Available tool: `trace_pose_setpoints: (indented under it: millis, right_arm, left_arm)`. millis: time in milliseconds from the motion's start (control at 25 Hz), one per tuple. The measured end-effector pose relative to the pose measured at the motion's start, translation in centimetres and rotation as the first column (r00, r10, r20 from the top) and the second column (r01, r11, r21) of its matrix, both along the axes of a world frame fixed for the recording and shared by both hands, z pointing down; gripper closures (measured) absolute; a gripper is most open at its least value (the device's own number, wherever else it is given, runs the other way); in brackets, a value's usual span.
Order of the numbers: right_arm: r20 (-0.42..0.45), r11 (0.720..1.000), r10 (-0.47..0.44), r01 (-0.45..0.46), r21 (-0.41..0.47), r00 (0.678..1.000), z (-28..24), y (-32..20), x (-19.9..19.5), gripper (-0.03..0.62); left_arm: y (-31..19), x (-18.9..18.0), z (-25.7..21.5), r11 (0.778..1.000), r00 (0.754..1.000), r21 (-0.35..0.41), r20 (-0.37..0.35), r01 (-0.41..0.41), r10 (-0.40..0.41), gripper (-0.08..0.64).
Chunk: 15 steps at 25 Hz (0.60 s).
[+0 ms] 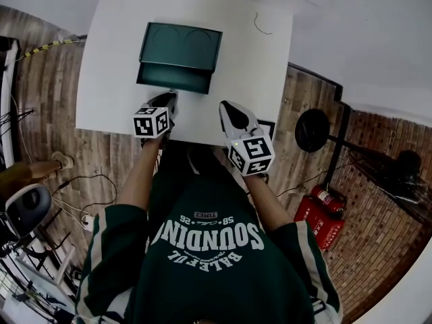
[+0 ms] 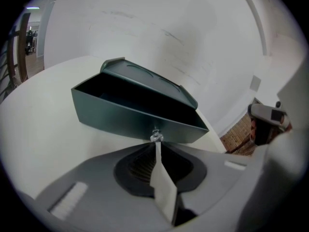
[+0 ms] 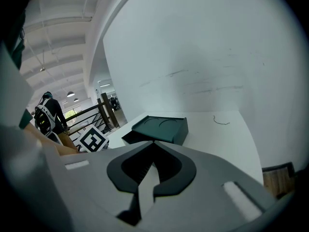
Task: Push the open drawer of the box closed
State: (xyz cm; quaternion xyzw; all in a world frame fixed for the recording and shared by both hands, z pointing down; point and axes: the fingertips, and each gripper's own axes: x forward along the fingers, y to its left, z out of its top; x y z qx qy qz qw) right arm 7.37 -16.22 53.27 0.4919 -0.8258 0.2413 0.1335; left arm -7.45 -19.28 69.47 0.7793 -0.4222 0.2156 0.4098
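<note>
A dark green box [image 1: 181, 44] sits on the white table [image 1: 250, 73], its drawer [image 1: 174, 78] pulled out toward me. In the left gripper view the drawer [image 2: 130, 117] is open and looks empty, with a small clear knob [image 2: 155, 137] on its front. My left gripper [image 1: 170, 98] is at the drawer front; its jaws [image 2: 155, 145] look closed together, tips right at the knob. My right gripper [image 1: 226, 106] hovers near the table's front edge, right of the drawer, its jaws meeting with nothing between them. From the right gripper view the box [image 3: 161, 128] lies ahead and left.
A thin wire scrap [image 1: 260, 24] lies on the table at the back right. Off the table's right side stand a black round stand [image 1: 312, 130] and red fire extinguishers [image 1: 320, 214]. A chair [image 1: 27, 208] is on the floor at left.
</note>
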Motion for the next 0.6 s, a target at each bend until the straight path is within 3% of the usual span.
trace_pose_setpoints:
  millis: [600]
  right_arm:
    - [-0.010,0.998,0.056,-0.056,-0.015,0.998,0.3,-1.4,1.4,0.591]
  left_arm:
    - [-5.1,1.4,0.0,1.000,1.000,-0.008,-0.021,-0.008,0.008,0.485]
